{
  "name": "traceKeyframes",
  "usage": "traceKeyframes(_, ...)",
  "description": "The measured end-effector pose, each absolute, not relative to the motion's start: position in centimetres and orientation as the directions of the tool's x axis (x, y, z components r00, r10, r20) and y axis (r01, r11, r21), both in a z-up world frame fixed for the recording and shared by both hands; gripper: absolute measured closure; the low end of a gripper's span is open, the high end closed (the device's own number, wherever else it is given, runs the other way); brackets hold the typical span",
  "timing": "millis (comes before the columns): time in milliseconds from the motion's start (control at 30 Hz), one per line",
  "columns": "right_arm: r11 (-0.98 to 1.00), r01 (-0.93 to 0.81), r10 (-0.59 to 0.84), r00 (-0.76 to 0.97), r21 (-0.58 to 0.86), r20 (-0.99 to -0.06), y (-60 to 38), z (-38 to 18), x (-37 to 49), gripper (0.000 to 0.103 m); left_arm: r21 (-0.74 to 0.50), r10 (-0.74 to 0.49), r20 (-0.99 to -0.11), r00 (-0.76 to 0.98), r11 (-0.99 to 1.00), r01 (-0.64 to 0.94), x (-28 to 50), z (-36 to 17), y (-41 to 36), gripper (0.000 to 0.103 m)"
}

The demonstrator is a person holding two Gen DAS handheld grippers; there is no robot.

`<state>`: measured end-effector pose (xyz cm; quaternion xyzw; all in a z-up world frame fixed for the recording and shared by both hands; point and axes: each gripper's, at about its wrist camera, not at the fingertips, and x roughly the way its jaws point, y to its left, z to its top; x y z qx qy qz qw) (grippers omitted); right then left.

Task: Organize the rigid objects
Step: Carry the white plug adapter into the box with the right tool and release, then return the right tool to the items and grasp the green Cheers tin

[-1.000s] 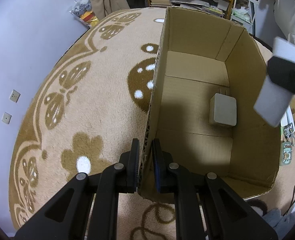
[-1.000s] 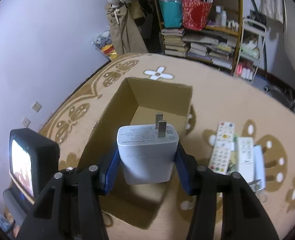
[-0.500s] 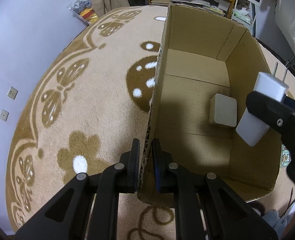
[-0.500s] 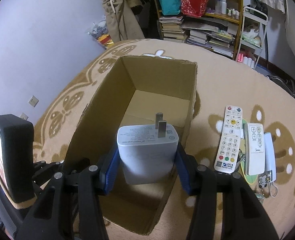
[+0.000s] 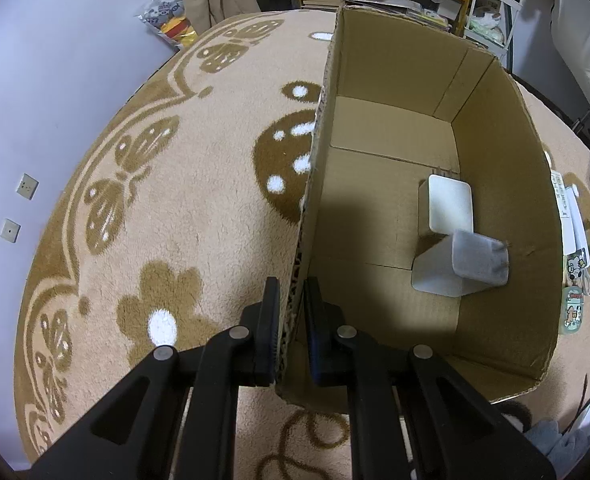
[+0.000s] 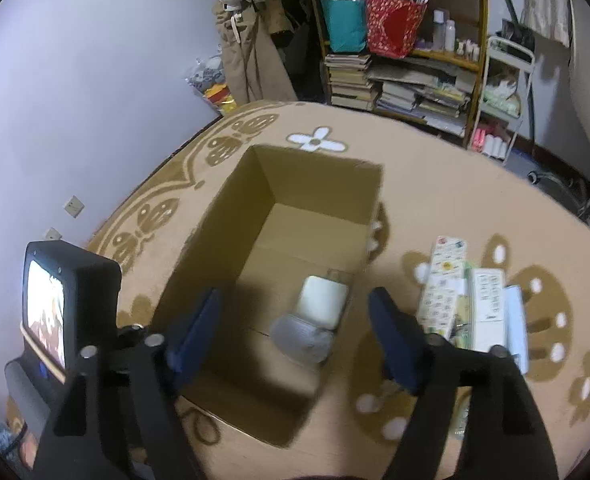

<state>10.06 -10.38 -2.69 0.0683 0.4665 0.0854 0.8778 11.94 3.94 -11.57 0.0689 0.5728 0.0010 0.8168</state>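
Left gripper (image 5: 291,312) clamps the cardboard box (image 5: 495,152) wall; right gripper (image 6: 295,328) is opening, empty, above blurred charger (image 6: 301,338); only its view shows remotes (image 6: 443,284).

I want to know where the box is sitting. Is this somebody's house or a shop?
Most likely a lived-in room at home. A patterned carpet covers the floor, a cluttered shelf holds stacked books and bags, and clothes hang against the wall.
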Motion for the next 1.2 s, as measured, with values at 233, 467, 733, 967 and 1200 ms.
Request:
traceKeyframes(233,0.991,-0.046,0.131,0.56,0.127,-0.818,-13.6,-1.8,9.3,0.011,0.119,0.084,-0.935,0.345,0.99,0.079,11.8,-11.6,3.8,0.092)
traceKeyframes(467,0.996,0.038,0.046,0.544,0.079,-0.838,-18.4,-2.4,8.1,0.011,0.121,0.086,-0.935,0.344,0.989,0.08,11.8,-11.6,3.8,0.092)
traceKeyframes(733,0.989,0.141,-0.024,0.489,0.052,-0.872,-22.6,-6.0,6.2,0.011,0.123,0.088,-0.935,0.344,0.989,0.08,11.8,-11.5,3.8,0.092)
traceKeyframes(967,0.974,0.219,-0.047,0.45,0.059,-0.892,-24.8,-9.7,4.8,0.011,0.127,0.092,-0.935,0.343,0.989,0.082,11.9,-11.5,3.9,0.091)
traceKeyframes(1200,0.961,0.269,-0.048,0.408,0.07,-0.912,-26.0,-12.7,3.9,0.011,0.125,0.09,-0.935,0.344,0.989,0.081,11.8,-11.5,3.9,0.091)
